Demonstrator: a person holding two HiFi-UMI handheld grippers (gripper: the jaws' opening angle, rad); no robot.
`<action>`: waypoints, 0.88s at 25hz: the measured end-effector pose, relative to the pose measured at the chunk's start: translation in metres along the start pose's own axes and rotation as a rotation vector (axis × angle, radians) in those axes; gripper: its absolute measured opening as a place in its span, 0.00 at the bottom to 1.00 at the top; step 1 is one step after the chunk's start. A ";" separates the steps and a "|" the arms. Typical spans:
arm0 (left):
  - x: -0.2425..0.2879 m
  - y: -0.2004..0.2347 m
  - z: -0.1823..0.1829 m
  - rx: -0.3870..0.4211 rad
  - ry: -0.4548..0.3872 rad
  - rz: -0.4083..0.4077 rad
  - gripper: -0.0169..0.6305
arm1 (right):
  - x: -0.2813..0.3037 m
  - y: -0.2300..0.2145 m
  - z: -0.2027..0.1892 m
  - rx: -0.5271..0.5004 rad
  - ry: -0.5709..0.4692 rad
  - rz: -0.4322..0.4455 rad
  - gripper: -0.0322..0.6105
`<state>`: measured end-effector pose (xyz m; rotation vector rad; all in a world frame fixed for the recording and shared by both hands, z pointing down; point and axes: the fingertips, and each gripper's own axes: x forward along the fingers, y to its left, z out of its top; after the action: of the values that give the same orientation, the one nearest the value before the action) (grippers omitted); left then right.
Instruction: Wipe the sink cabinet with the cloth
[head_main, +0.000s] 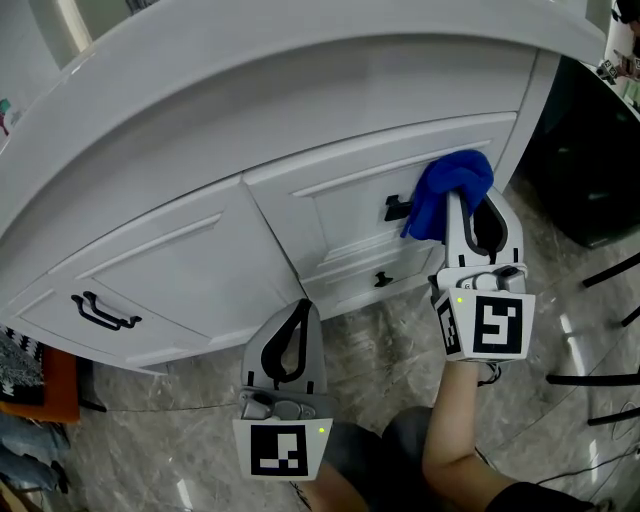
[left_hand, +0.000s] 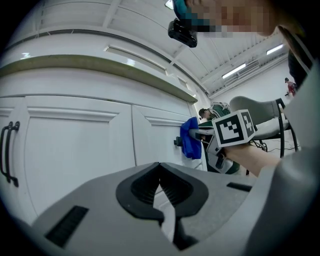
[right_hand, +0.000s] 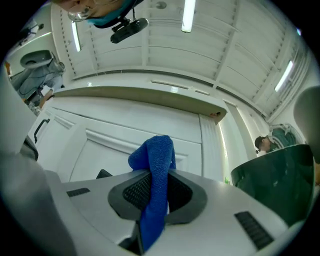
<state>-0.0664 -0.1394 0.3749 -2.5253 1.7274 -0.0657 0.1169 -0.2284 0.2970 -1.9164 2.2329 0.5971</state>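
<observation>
The blue cloth (head_main: 452, 188) was bunched against the cabinet (head_main: 180, 262) drawer front, just right of its black handle (head_main: 397, 208), with one end hanging down. The right claw (head_main: 468, 205) was clenched on the cloth. The left claw (head_main: 300, 312) hung well below and left of the handle, over the floor (head_main: 390, 330), its tips pressed together on nothing.

Hall-like room: white sink cabinet (head_main: 180, 260), glossy marble-look floor (head_main: 395, 335), strip lights (right_hand: 189, 15) on a ribbed ceiling (right_hand: 230, 55).
</observation>
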 end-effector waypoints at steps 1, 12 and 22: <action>0.001 -0.001 -0.001 0.002 0.004 -0.003 0.03 | 0.000 -0.001 0.000 -0.009 -0.001 -0.005 0.14; 0.004 -0.004 -0.002 0.010 0.013 -0.005 0.04 | -0.006 -0.043 -0.007 -0.005 -0.015 -0.189 0.14; 0.002 -0.014 0.008 0.022 -0.008 -0.024 0.03 | -0.009 -0.059 -0.012 0.021 -0.010 -0.223 0.14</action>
<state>-0.0522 -0.1363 0.3684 -2.5277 1.6840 -0.0750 0.1776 -0.2315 0.2990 -2.1076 1.9730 0.5457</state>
